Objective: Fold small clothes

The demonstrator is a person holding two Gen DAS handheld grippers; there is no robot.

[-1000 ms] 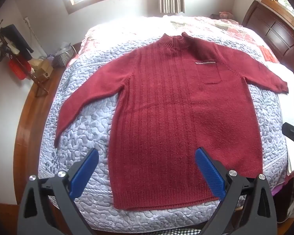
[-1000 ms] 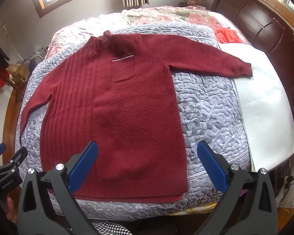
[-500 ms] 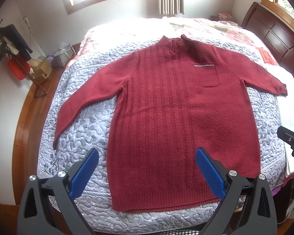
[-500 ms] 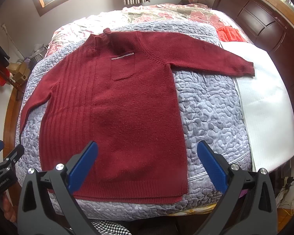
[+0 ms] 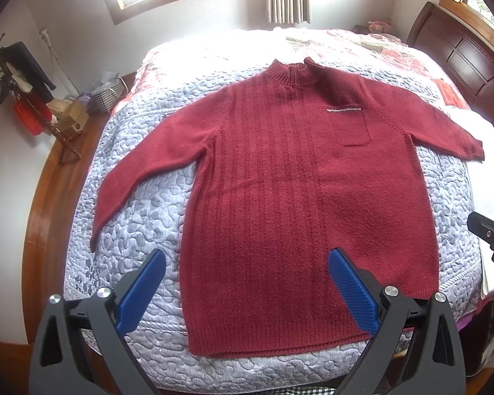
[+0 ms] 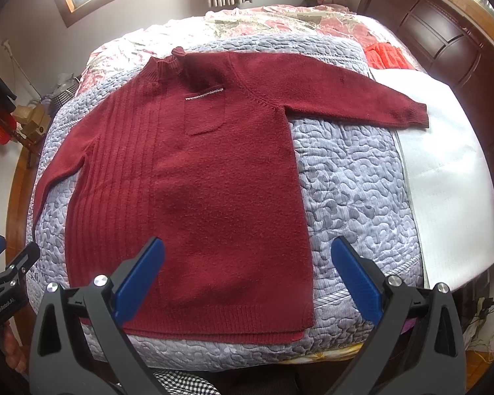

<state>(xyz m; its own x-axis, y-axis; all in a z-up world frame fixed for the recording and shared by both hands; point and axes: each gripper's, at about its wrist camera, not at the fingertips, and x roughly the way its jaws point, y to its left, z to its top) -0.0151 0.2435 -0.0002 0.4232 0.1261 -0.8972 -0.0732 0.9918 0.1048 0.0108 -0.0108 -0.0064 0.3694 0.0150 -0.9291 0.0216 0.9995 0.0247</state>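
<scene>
A dark red knit sweater (image 5: 299, 197) (image 6: 197, 191) lies flat, front up, on a grey-blue quilt (image 5: 141, 217) (image 6: 352, 181), both sleeves spread out and the collar at the far end. It has a chest pocket (image 5: 350, 125) with a pale trim. My left gripper (image 5: 247, 263) hovers open above the hem's left half, nothing between its blue pads. Over the hem's right corner, my right gripper (image 6: 247, 253) stands open too, holding nothing. Each gripper shows at the edge of the other's view.
A white sheet (image 6: 444, 171) lies on the bed's right side, under the right cuff. A dark wooden headboard (image 6: 444, 42) stands at the right. The wooden bed frame (image 5: 42, 197) curves along the left, with a rack and basket (image 5: 105, 98) beyond.
Both grippers have drawn slightly back and up from the bed, so the sweater sits a bit further away in both views. The sweater has not moved.
</scene>
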